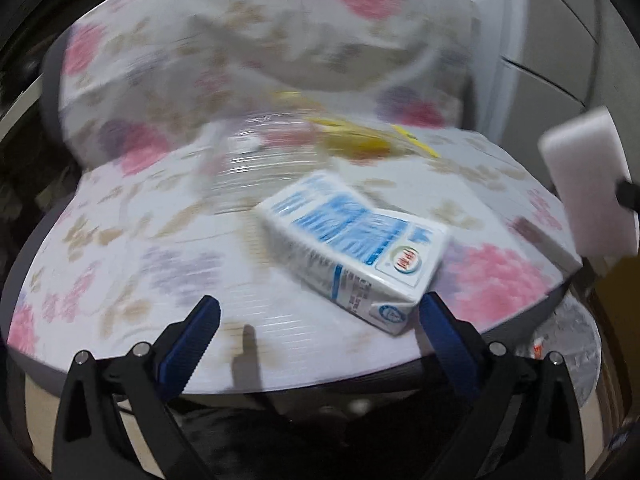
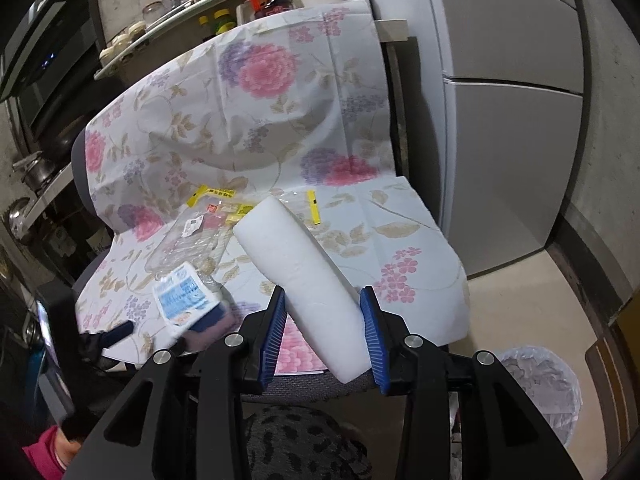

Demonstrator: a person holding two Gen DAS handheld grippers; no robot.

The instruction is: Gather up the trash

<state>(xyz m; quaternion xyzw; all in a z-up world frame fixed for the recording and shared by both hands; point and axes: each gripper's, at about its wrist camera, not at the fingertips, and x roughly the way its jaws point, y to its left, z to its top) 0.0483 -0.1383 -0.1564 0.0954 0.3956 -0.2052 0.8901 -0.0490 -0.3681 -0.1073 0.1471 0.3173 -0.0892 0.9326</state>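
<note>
A blue and white carton (image 1: 352,250) lies on the floral cloth of a chair seat (image 1: 132,264). My left gripper (image 1: 320,312) is open, its right finger (image 1: 440,332) next to the carton's near corner. The carton also shows in the right wrist view (image 2: 186,300) with the left gripper's blue fingers (image 2: 120,332) around it. My right gripper (image 2: 324,308) is shut on a white foam block (image 2: 300,268) and holds it above the seat; the block also shows at the right of the left wrist view (image 1: 588,188). Clear and yellow wrappers (image 2: 224,210) lie further back on the seat.
A bin lined with a clear bag (image 2: 536,384) stands on the floor at the lower right of the chair. A grey fridge (image 2: 512,120) stands right of the chair. Shelves with jars (image 2: 180,12) and a stove are behind it.
</note>
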